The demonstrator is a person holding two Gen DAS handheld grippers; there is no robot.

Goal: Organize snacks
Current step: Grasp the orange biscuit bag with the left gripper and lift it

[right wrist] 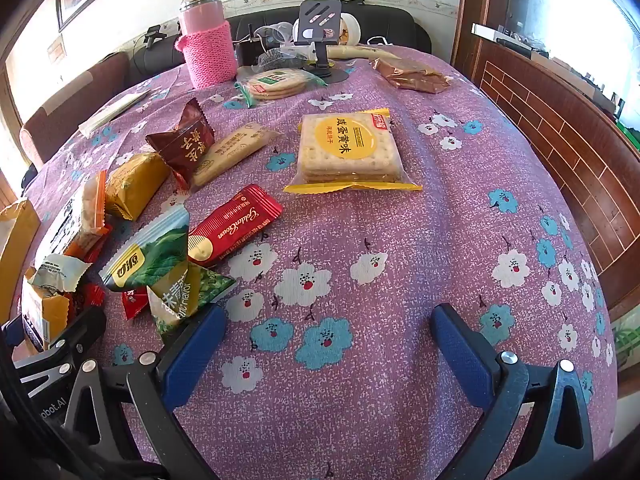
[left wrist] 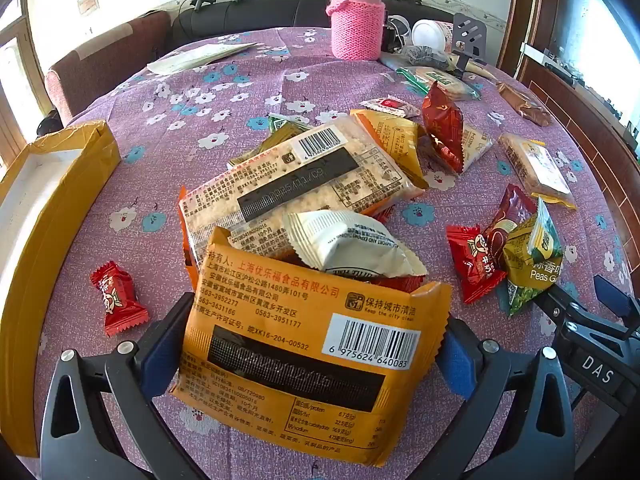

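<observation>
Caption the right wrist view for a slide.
Open right gripper hovers over the flowered tablecloth, snacks scattered beyond.

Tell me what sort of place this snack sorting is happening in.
Most likely a living or dining room in a home. The snacks lie on a table under a purple flowered tablecloth, a dark sofa stands against the wall behind it, and a pink flask in a knitted sleeve sits on the table.
</observation>
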